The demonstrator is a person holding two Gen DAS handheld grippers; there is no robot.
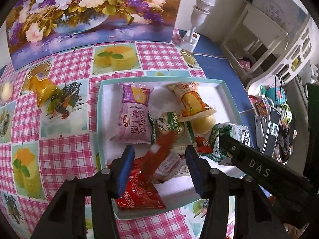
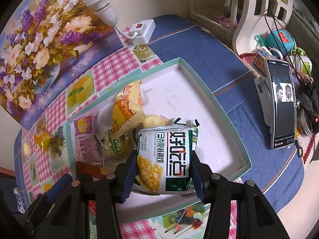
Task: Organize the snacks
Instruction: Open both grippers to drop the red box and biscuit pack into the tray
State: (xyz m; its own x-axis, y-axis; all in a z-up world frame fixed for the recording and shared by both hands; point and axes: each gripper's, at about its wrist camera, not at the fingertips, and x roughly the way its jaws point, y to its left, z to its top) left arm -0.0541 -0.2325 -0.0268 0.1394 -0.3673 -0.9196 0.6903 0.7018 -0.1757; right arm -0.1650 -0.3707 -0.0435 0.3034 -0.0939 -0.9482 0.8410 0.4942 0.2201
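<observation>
**Biscuit pack held above the tray**

The right gripper (image 2: 163, 166) is clamped on a white-and-green biscuit packet (image 2: 166, 159) above the teal-rimmed white tray (image 2: 229, 119). The left gripper (image 1: 159, 167) hangs spread apart over a red wrapper (image 1: 139, 195). The purple pouch (image 1: 135, 115) reads "DALIYUAN". A phone (image 2: 283, 103) stands far right.

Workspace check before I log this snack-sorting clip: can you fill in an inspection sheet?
Surface: checked tablecloth over blue cloth.
Job's things: teal-rimmed tray holding purple packet, yellow packet, red packet; orange packet outside the tray.
Clutter: phone, toys.
Grippers: left tool open above the tray; right tool shut on white-green packet.
Cables: black cords.
Surroundings: flower picture, white lamp.
</observation>
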